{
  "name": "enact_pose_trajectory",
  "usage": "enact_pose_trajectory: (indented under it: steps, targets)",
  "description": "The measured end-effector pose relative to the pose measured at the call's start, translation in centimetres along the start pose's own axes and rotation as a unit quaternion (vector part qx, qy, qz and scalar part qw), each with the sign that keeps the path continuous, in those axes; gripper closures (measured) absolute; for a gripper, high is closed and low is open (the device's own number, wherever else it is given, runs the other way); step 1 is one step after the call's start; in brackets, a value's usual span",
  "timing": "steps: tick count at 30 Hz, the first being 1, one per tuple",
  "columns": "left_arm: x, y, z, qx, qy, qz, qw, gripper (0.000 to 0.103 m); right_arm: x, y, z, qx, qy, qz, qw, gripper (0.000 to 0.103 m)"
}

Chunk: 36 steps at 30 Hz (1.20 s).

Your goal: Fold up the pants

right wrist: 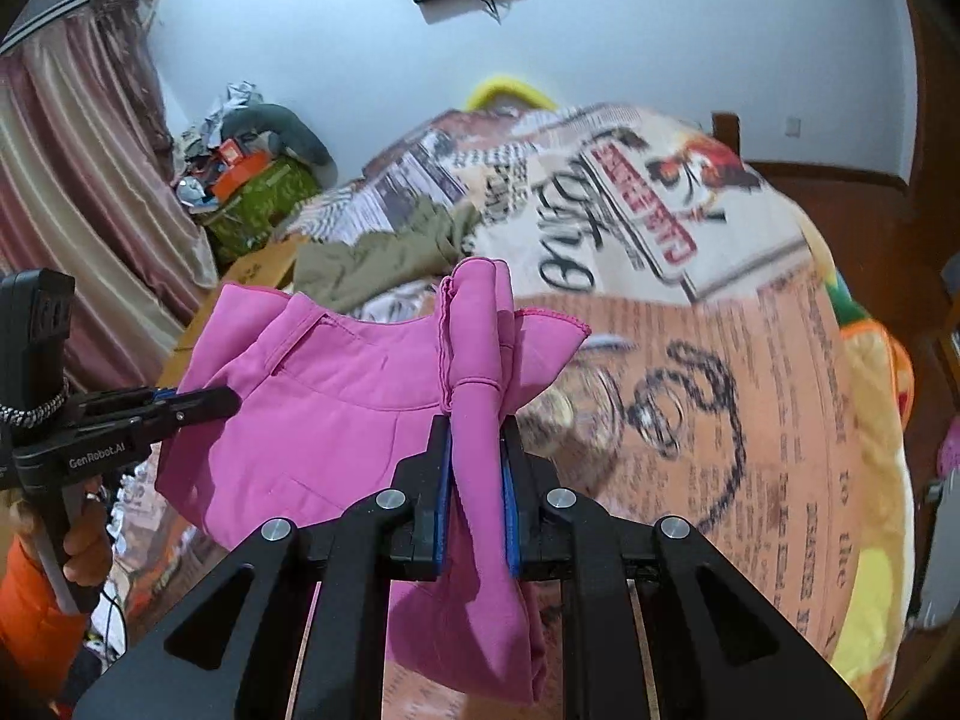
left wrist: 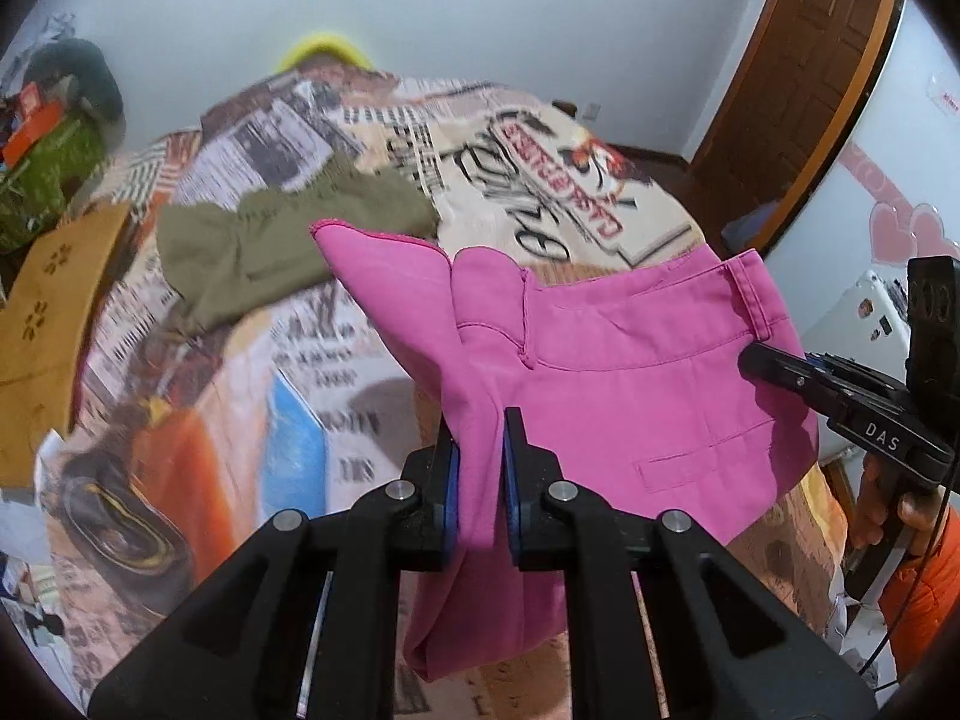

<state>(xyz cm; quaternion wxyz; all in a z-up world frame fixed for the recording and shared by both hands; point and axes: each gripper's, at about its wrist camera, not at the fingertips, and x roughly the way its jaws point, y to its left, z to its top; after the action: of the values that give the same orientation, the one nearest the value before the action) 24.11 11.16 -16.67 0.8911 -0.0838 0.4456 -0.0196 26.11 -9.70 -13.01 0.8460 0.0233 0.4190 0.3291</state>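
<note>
The pink pants (left wrist: 606, 372) hang in the air above the bed, held by both grippers. My left gripper (left wrist: 480, 438) is shut on a bunched fold of the pink fabric. My right gripper (right wrist: 475, 444) is shut on another bunched part of the pants (right wrist: 336, 408). The waistband with a belt loop (left wrist: 753, 294) points to the right. In the left wrist view the other gripper (left wrist: 780, 366) reaches in from the right and touches the pants. In the right wrist view the other gripper (right wrist: 198, 405) comes in from the left against the cloth.
The bed carries a newspaper-print cover (left wrist: 252, 360). Olive green pants (left wrist: 270, 240) lie on it further back. A tan cardboard piece (left wrist: 48, 312) lies at the left edge. Clutter and a green bag (right wrist: 258, 198) stand by the curtain (right wrist: 78, 228). A brown door (left wrist: 798, 60) is on the right.
</note>
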Motion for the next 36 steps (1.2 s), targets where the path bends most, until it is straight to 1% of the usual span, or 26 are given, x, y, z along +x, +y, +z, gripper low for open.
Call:
enact_pose_trajectory:
  steps: [6, 12, 19, 22, 28, 33, 36]
  targets:
    - [-1.0, 2.2, 2.2, 0.002, -0.025, 0.016, 0.9996, 0.091, 1.0, 1.9, 2.6, -0.021, -0.018, 0.006, 1.000, 0.091]
    - [-0.2, 5.9, 4.3, -0.011, -0.041, 0.035, 0.9985, 0.091, 4.1, 3.6, 5.3, -0.047, -0.019, 0.014, 0.999, 0.091]
    - [2.2, 11.1, 6.6, -0.040, -0.055, 0.062, 0.9958, 0.091, 9.0, 5.7, 8.7, -0.076, -0.017, 0.023, 0.997, 0.091]
    - [3.1, 13.4, 7.7, -0.054, -0.062, 0.073, 0.9939, 0.091, 11.7, 6.8, 10.4, -0.082, -0.016, 0.027, 0.996, 0.091]
    - [5.5, 18.0, 10.2, -0.079, -0.067, 0.093, 0.9902, 0.091, 16.1, 9.0, 12.7, -0.096, -0.019, 0.028, 0.995, 0.091]
    - [7.1, 21.0, 11.1, -0.101, -0.087, 0.106, 0.9854, 0.091, 19.4, 10.2, 14.3, -0.092, -0.030, 0.028, 0.995, 0.091]
    - [8.8, 22.4, 11.4, -0.104, -0.085, 0.121, 0.9835, 0.091, 21.4, 10.5, 15.0, -0.088, -0.034, 0.029, 0.995, 0.091]
